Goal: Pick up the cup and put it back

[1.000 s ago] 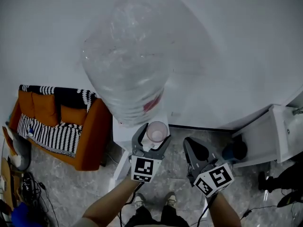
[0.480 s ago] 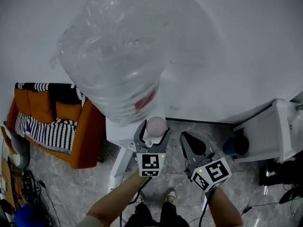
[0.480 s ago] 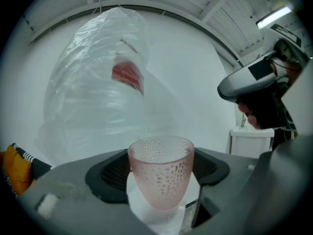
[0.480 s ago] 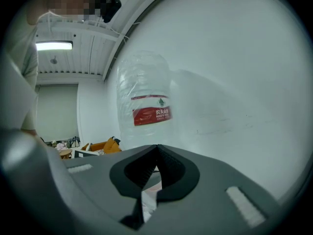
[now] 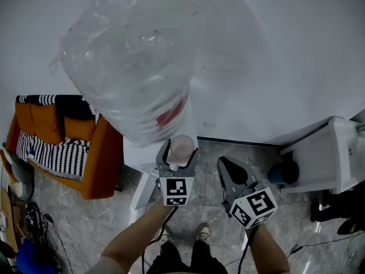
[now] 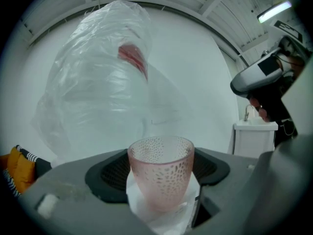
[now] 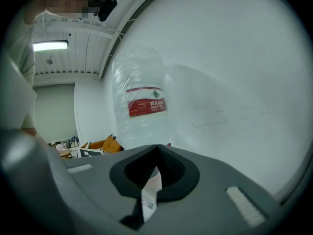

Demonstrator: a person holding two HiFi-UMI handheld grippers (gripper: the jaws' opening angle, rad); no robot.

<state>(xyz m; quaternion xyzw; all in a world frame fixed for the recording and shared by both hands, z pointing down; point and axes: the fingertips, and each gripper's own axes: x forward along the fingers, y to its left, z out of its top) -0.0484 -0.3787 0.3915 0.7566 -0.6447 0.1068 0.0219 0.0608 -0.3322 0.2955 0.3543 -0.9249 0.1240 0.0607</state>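
— Where's the cup (image 6: 160, 173)?
— Upright, pinched in the left tool (image 5: 179, 153), at the white stand's (image 5: 141, 157) front edge, just below the bagged water bottle (image 5: 131, 67).
— And the right tool (image 5: 231, 173)?
— Pressed together, nothing in it, over open stone floor (image 5: 199, 210); sofa (image 5: 85, 153) left, cabinet (image 5: 319, 164) right.

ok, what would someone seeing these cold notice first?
A huge water bottle wrapped in clear plastic fills the upper left of the head view. Just below it, the left gripper holds a pink dimpled cup upright between its jaws, while the right gripper beside it is shut on nothing. An orange sofa with striped cushions sits at the far left.
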